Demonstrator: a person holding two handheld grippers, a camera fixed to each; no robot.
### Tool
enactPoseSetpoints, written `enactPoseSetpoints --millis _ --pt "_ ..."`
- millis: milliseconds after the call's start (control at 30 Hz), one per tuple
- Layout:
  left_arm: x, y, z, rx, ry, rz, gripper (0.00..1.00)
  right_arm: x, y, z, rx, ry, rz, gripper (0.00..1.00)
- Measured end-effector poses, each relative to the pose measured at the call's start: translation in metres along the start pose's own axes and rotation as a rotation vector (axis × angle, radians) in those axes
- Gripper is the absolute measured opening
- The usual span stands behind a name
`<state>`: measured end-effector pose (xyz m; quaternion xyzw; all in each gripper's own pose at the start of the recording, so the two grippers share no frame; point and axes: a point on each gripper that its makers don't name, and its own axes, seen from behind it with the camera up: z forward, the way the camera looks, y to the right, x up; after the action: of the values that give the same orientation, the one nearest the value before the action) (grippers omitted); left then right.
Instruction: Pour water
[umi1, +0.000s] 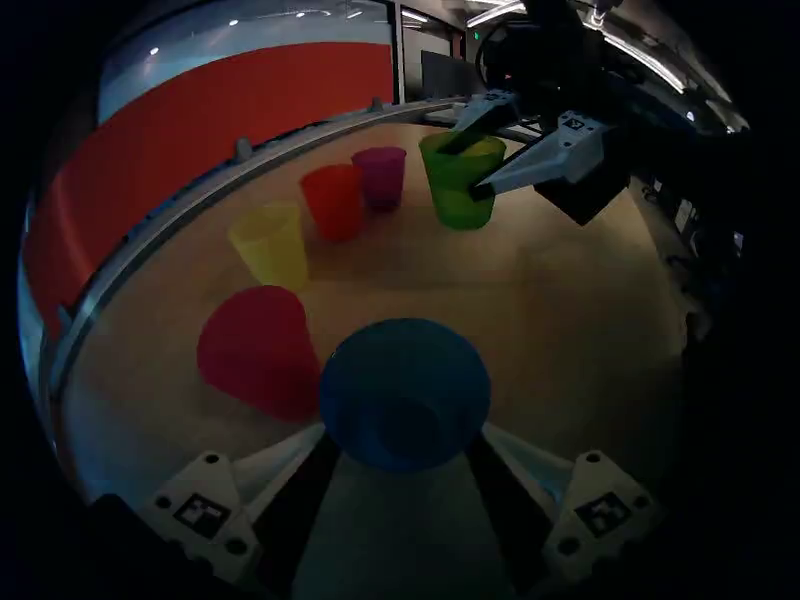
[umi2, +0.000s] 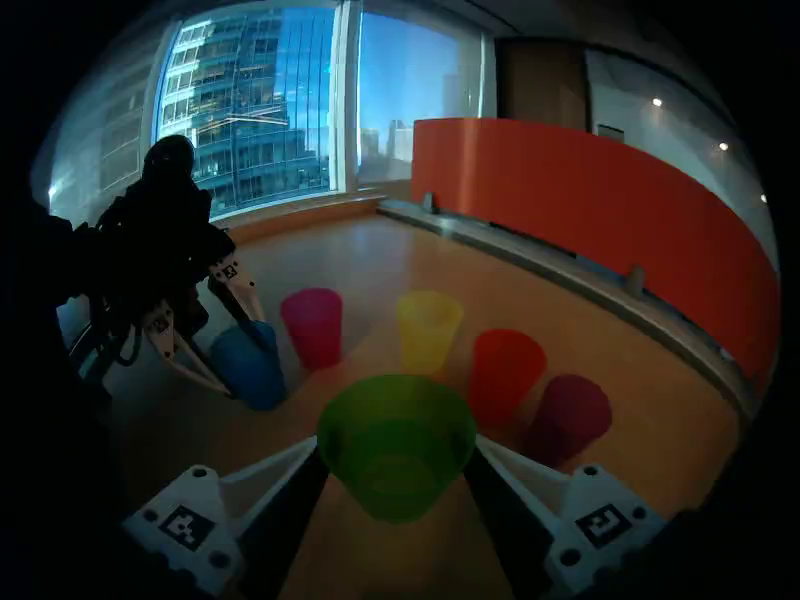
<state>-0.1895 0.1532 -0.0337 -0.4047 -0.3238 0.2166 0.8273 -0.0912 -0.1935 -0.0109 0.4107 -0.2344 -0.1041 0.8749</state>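
Blue cup (umi1: 405, 385) sits bottom centre of the left gripper view, clamped by the left gripper (umi1: 403, 435); the right gripper (umi2: 396, 455) likewise squeezes a green cup (umi2: 397, 435), bottom centre of its view. Both are held upright, presumably so nothing spills before pouring; water isn't discernible.
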Motion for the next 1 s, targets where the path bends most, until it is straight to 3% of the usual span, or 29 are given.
enactPoseSetpoints --millis 600,1000 --pt "-0.021 0.006 -0.015 0.011 -0.025 0.0 0.82 -0.018 0.001 0.011 0.0 -0.021 0.014 0.89" --pt "-0.021 -0.006 -0.039 0.058 -0.001 -0.033 0.82 -0.035 0.01 0.017 -0.015 -0.053 0.028 0.89"
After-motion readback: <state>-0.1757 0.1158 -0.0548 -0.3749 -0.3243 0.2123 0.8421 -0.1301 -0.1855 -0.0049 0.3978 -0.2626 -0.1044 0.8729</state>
